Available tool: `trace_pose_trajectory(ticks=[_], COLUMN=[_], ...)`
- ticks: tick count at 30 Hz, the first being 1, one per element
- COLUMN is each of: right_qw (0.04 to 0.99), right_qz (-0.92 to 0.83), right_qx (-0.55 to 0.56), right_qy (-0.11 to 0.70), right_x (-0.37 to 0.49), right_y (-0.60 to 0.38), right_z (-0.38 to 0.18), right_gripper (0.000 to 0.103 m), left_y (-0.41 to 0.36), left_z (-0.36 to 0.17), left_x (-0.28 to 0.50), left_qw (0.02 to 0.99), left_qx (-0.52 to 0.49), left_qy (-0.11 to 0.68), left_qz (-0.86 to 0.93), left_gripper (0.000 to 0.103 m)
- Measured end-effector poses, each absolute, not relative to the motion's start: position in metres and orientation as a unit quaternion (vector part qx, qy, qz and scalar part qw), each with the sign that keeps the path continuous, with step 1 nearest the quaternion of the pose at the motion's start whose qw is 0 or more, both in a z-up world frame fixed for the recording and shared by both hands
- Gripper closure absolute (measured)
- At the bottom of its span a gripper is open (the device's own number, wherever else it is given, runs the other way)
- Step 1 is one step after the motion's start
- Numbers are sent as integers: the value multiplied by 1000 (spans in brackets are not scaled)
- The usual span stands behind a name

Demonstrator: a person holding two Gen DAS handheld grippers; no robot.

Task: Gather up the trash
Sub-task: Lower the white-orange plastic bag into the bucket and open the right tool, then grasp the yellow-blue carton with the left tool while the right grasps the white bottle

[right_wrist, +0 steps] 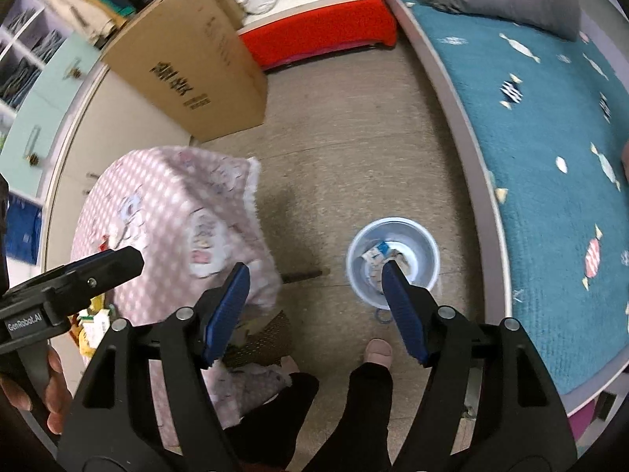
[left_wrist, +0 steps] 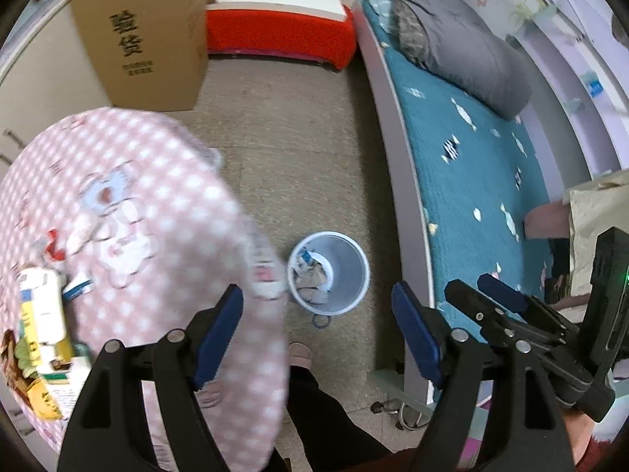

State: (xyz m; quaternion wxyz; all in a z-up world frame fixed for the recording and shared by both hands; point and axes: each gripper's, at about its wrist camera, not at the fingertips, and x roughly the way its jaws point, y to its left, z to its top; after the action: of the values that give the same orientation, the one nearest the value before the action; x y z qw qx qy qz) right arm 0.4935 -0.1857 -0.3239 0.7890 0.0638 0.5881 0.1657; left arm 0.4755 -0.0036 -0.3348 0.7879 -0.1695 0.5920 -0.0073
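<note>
A pale round bin (left_wrist: 350,263) stands on the floor beside the bed, with paper and wrappers inside. My left gripper (left_wrist: 316,334) hangs above and just in front of it, open and holding nothing. Its left finger is over the edge of a table with a pink checked cloth (left_wrist: 129,181). Cartons and packets (left_wrist: 41,314) lie at that table's left edge. In the right wrist view my right gripper (right_wrist: 314,314) is open and empty, and its right finger overlaps the bin (right_wrist: 420,251). The left gripper (right_wrist: 98,267) shows there over the packets (right_wrist: 92,328).
A tall cardboard box (left_wrist: 145,35) and a red bench (left_wrist: 279,35) stand at the far end of the floor. A bed with a teal blanket (left_wrist: 471,181) runs along the right. A small blue ring (left_wrist: 320,320) lies by the bin. The person's foot (right_wrist: 378,354) is close by.
</note>
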Motion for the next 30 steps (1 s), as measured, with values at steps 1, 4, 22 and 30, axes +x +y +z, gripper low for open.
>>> trace_pose_trajectory(ticks=[1,4,22,30], right_qw=[789,786,755,761], right_qz=[172,198,262,244], right_qx=[60,48,35,42], right_qy=[587,584,600,600], right_x=[491,482,433,436], right_y=[-174,-134,48,64], right_z=[-323,-319,-346,-345], right_gripper=[34,34,34,34], left_y=[6,44,223,232], left_z=[-333,-327,-396,-389], left_x=[470,449,379,382], left_qw=[790,798,731,746], left_qx=[-170,-172,-231,-247], left_qy=[589,577,631,616], left_qz=[1,35,118,49], left_gripper=[27,27,32,63])
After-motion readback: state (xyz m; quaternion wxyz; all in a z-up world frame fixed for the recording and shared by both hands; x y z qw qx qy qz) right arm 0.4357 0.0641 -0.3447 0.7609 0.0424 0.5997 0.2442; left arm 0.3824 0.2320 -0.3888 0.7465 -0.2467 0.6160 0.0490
